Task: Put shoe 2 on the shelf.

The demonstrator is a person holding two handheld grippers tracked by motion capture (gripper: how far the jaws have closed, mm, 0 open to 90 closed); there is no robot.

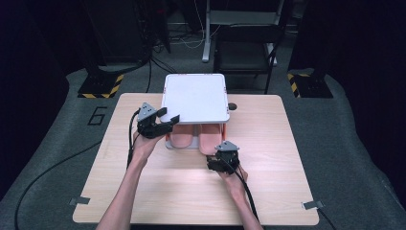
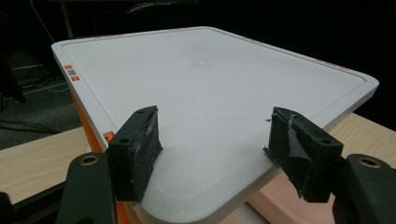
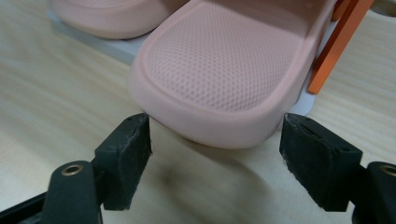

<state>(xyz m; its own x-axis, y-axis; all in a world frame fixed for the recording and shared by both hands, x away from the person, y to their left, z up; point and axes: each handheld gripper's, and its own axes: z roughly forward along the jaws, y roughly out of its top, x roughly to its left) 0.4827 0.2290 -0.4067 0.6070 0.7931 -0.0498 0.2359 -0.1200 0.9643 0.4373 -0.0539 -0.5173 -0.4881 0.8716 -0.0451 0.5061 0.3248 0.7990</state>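
A low rack with a white top panel [image 1: 195, 98] and orange side posts [image 3: 336, 46] stands at the table's far middle. Two pink slippers lie under it, the left one [image 1: 181, 136] and the right one [image 1: 208, 140], heels sticking out toward me. My left gripper [image 1: 168, 119] hovers at the panel's front left corner, its jaws open over the white surface [image 2: 210, 79]. My right gripper [image 1: 215, 155] sits low at the right slipper's heel [image 3: 219, 60]. Its open jaws stand on either side of the heel, and the pads are clear of it.
The light wooden table [image 1: 191, 196] has bare wood in front of the rack and to both sides. A small dark round spot [image 1: 232, 106] lies by the rack's right rear. Cables trail off the left edge, and a metal frame [image 1: 244, 43] stands behind the table.
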